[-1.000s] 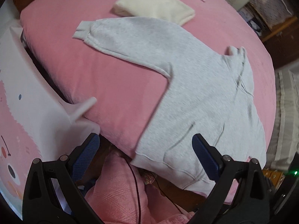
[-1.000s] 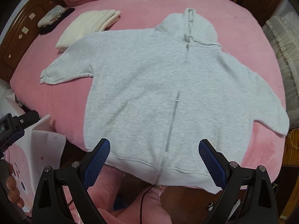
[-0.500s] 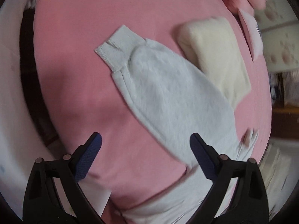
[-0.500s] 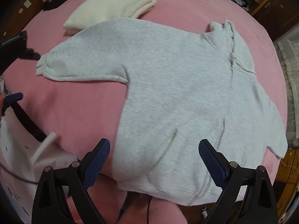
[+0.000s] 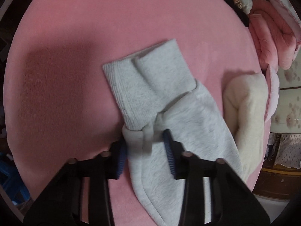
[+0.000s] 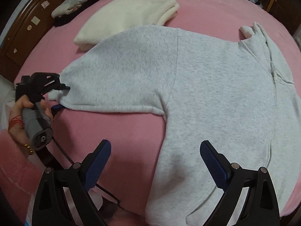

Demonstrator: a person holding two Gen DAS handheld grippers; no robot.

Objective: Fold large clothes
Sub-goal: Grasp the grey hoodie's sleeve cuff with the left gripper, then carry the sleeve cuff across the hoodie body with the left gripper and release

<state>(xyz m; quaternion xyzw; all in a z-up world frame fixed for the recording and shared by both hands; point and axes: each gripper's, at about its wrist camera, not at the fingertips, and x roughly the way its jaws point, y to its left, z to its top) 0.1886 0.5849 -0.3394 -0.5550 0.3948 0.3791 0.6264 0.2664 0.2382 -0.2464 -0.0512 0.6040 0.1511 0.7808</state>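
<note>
Pink bed (image 6: 131,130); left tongs (image 5: 145,150) closing on sleeve (image 5: 169,124)

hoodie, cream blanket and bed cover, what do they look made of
Hoodie: looks like heathered grey cotton-blend fleece, matte, with a ribbed knit cuff and a paler fuzzy inside showing at the sleeve opening.
Cream blanket: probably plush fleece or sherpa; thick, fuzzy, soft rounded folds.
Bed cover: seemingly short-pile velour or terry, matte pink with a fine nap; exact fibre cannot be told.
</note>
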